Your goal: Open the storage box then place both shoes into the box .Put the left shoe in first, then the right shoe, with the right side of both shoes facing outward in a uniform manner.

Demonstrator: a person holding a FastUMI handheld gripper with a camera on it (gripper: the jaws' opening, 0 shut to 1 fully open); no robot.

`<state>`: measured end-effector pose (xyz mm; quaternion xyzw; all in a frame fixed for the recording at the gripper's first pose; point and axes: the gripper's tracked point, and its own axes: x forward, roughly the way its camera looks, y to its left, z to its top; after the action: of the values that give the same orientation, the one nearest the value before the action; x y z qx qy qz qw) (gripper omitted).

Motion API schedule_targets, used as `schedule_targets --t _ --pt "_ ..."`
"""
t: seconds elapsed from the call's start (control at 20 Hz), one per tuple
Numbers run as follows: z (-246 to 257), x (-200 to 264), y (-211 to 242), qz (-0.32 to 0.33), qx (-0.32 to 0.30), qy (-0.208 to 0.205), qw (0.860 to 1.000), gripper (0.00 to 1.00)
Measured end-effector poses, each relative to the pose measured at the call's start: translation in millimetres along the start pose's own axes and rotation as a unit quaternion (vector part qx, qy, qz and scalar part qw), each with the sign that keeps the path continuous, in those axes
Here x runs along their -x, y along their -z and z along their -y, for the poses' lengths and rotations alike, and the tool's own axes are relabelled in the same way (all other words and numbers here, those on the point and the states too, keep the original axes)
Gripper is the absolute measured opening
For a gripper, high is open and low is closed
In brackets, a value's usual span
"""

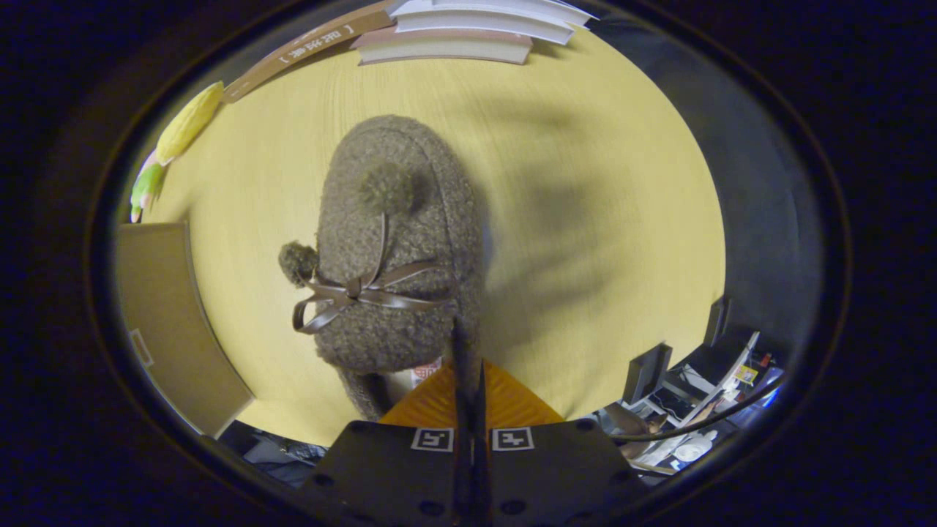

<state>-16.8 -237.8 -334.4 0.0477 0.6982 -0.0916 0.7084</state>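
A fuzzy brown shoe (pixel 395 241) with a ribbon bow and two pompoms lies just ahead of my fingers, toe pointing away from me over the yellow tabletop (pixel 600 219). My gripper (pixel 463 344) is shut on the shoe's opening rim at its right rear side, the two fingers pressed close together on the fabric. The shoe's shadow falls on the table to its right. A brown cardboard box (pixel 172 322) stands to the left of the shoe; only one flat side of it shows.
A stack of books (pixel 468 33) lies at the far edge of the table, beyond the shoe. A long cardboard piece (pixel 307 47) and a toy corn cob (pixel 183 132) lie at the far left. Shelving and clutter (pixel 695 395) stand past the table's near right edge.
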Motion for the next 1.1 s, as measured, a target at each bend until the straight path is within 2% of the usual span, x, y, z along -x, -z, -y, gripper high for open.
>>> schedule_targets --t 0.3,0.45,0.85,0.95,1.1 --pt "-3.0 21.8 4.4 0.021 -0.037 0.024 0.999 0.05" --pt "-2.0 43.2 12.9 0.026 -0.024 0.06 0.998 0.05" --pt "-25.6 108.1 31.2 0.068 -0.02 0.112 0.991 0.05" --pt "-36.8 125.9 41.9 0.068 -0.008 0.123 0.99 0.05" --pt "-45.5 161.1 59.9 0.065 0.019 0.164 0.984 0.05"
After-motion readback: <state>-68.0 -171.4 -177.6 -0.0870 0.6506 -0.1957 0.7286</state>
